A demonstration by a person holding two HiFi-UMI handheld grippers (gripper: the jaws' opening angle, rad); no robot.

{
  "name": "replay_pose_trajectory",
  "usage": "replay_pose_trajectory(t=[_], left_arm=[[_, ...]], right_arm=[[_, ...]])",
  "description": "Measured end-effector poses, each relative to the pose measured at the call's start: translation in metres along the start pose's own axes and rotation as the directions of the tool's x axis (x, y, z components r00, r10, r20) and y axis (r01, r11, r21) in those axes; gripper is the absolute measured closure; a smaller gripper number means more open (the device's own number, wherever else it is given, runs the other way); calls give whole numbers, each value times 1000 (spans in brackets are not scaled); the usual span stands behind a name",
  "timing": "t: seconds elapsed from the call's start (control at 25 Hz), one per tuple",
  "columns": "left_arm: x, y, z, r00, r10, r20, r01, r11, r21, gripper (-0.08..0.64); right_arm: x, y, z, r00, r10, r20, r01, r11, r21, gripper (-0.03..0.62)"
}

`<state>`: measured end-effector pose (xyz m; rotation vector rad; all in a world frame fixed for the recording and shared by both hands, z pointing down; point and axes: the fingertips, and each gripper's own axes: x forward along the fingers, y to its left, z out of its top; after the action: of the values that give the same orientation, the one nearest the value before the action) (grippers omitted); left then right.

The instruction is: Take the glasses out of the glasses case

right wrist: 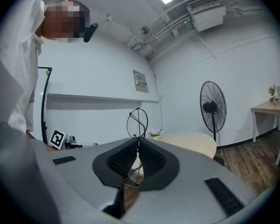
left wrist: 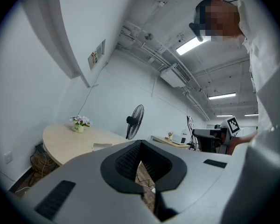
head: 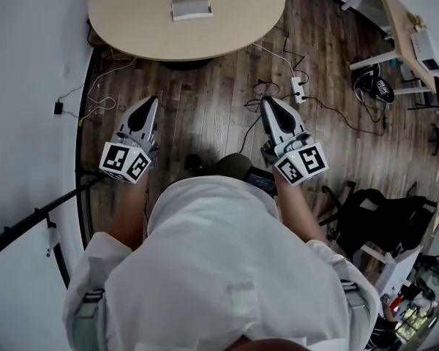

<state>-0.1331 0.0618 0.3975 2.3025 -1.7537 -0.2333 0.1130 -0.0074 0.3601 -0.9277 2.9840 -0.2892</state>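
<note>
Where it lies, the glasses case point(head: 191, 7) looks pale, rectangular.

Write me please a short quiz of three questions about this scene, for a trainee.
1. True or false: the glasses case lies on the round table.
2. The left gripper is: A, shut on the case; B, shut and empty; C, wide open.
3. Fill in: the right gripper has its fingers ___, with nothing between them.

Key: 1 true; 2 B; 3 shut.
</note>
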Motion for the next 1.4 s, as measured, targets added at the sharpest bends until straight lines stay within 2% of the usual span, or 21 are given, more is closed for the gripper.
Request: replay_pose_trajectory(t=[0.24,0.52,0.84,1.16,1.4], left_arm=[[43,19,0,1000,-20,2,20,1000,-8,549],[111,36,13,1000,13,-2,-13,1000,13,549],[192,60,40,992,128,18,-129,991,39,549],[259,91,52,967,250,43,-253,966,56,549],[288,112,55,946,317,64,-320,946,49,549]], right_arm=[[35,-31,4,1000,-7,12,7,1000,7,563],[87,-85,10,999,49,21,-49,998,34,563],[169,-168,38,984,180,17,-180,983,32,563],[232,-247,49,974,222,38,-222,975,20,563],[274,-277,42,959,284,25,-284,958,24,563]])
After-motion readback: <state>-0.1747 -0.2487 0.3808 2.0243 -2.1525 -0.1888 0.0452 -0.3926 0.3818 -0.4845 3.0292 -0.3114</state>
